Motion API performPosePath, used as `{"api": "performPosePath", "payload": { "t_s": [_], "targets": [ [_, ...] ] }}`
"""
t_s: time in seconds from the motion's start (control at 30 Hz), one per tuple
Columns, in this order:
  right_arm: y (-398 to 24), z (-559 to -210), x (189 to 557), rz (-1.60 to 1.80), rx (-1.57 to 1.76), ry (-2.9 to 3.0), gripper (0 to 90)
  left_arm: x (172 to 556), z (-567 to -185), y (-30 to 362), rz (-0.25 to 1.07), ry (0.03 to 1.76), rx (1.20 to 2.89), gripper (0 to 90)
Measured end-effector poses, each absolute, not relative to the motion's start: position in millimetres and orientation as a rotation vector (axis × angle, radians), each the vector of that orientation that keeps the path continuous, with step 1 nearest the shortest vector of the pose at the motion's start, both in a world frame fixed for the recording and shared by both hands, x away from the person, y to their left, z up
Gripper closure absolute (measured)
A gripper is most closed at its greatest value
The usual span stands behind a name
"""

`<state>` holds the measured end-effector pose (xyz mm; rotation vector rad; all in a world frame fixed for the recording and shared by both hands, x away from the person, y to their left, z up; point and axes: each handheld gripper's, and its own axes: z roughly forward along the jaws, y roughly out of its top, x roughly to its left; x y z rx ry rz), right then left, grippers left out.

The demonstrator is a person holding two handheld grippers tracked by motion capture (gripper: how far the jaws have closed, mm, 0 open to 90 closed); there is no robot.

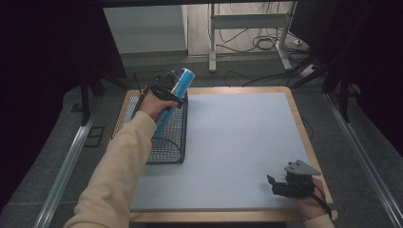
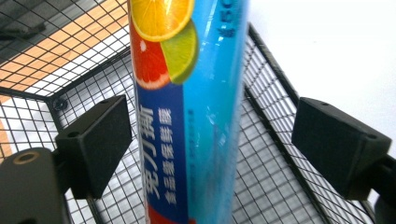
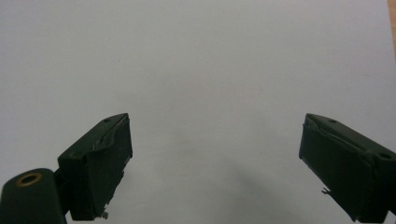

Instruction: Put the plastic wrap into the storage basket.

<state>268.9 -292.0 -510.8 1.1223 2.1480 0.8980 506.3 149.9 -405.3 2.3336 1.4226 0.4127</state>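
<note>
Table [image 1: 237, 142] w/ a flat, smooth white top and wood rim. Black wire basket [image 1: 168, 137] sits at its left edge. Long blue box [image 1: 173, 97], shiny w/ fruit pics, leans in the basket, prob. just dropped in. Left gripper [image 2: 210, 140] jaws wide, not squeezing it. Right gripper [image 1: 285, 183] open, empty, resting near the corner.

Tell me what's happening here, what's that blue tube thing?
A person is working at a table with a gripper in each hand. The left gripper is at a long blue box with fruit pictures on it, over a black wire basket at the table's left side. Its jaws are spread wide, with a gap on each side of the box, so it isn't squeezing it. The box leans tilted, its lower end down in the basket. The right gripper is open and empty over the plain white mat.
</note>
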Motion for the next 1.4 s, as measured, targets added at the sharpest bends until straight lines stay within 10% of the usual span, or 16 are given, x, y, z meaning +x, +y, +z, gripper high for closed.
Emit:
{"api": "performPosePath", "payload": {
  "t_s": [0.93, 1.4],
  "targets": [
    [-290, -510, 267, 0.899, 1.118, 2.144, 9.9, 377, -372, 90, 0.345, 0.927, 2.215, 16.6],
    [-290, -510, 266, 0.902, 1.116, 2.141, 9.9, 324, -423, 50, 0.236, 0.783, 2.255, 16.6]
  ]
}}
